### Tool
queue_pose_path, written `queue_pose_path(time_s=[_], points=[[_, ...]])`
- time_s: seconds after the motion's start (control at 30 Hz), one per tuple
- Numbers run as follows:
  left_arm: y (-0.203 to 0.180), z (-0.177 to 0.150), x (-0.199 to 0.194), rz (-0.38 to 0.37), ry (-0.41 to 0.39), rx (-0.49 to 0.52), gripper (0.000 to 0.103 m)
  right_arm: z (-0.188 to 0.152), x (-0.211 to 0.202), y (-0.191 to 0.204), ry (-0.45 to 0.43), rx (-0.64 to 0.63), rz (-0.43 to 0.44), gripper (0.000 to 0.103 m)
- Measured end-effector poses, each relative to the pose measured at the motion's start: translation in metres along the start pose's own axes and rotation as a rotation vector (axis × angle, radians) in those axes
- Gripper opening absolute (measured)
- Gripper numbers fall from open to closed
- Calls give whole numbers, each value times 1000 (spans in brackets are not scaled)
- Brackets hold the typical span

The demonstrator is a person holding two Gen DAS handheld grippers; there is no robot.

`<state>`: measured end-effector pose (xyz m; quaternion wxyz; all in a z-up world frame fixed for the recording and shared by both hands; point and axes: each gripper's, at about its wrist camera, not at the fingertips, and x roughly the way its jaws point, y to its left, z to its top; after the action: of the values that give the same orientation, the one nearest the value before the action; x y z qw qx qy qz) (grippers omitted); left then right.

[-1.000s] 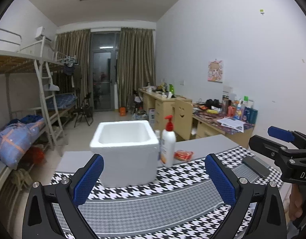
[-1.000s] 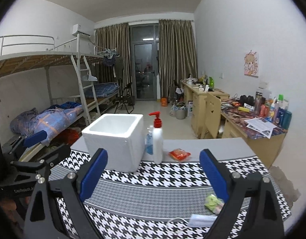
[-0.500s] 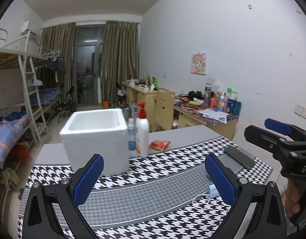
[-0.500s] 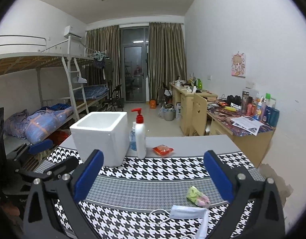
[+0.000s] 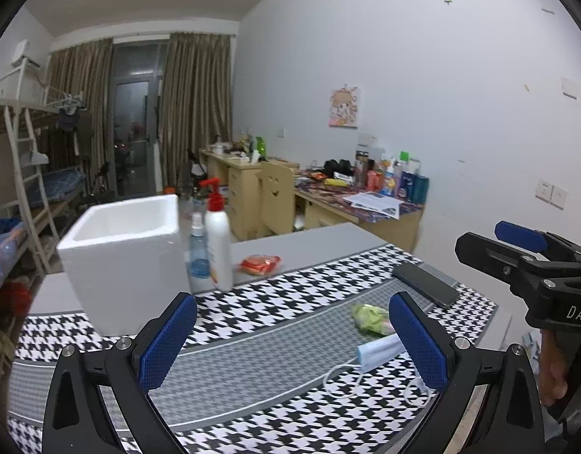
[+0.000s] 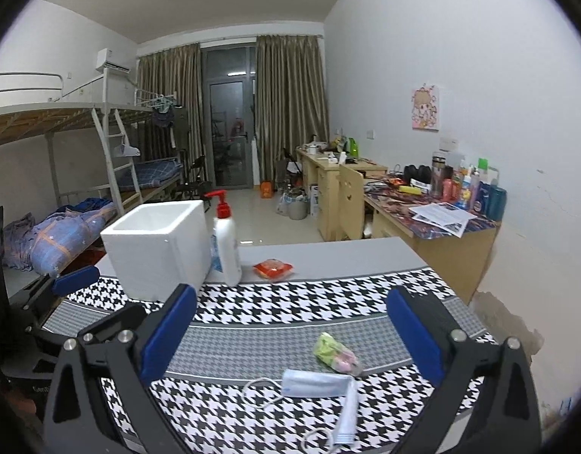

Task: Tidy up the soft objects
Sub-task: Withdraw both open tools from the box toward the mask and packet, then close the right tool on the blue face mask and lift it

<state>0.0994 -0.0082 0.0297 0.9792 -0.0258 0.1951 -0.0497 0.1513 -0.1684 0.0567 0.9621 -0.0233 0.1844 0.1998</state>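
Note:
A blue face mask point(image 6: 317, 382) with white ear loops lies near the front of the houndstooth mat point(image 6: 309, 295), and a green-and-pink soft packet point(image 6: 334, 352) sits just behind it. A red packet point(image 6: 272, 268) rests on the grey tabletop further back. The white foam box point(image 6: 158, 246) stands open-topped at the back left. My right gripper point(image 6: 290, 321) hangs open above the mat, with the mask and green packet low between its fingers, untouched. My left gripper point(image 5: 290, 325) is open too, with the mask point(image 5: 377, 352) and green packet point(image 5: 370, 319) by its right finger.
A white pump bottle point(image 5: 218, 242) with a red top and a small blue spray bottle point(image 5: 198, 249) stand right of the foam box point(image 5: 120, 257). A dark phone point(image 5: 424, 283) lies at the mat's right edge. Desks line the right wall and bunk beds the left.
Both grippers have swung right and dipped toward the mat. The mask and green packet have come into the left wrist view and sit larger in the right one.

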Motion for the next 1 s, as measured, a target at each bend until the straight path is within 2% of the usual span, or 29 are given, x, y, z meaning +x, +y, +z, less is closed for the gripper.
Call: queue_pose_path(time_s=[0.17,0.33,0.63,1.0], points=[[-7,-3,13,3,7,-4,102,-7,0,-13,13,11,-11,102],[-13,-9,24,-37,31,-13,102,-13,5,-21,34,10,-29,102],[-21,-20,43,-29,46,-4,102,-29,15,-37,66,21,-49,102],[-33,-36,69,-51,109,13,102,-59,35,-50,149,39,-63,101]])
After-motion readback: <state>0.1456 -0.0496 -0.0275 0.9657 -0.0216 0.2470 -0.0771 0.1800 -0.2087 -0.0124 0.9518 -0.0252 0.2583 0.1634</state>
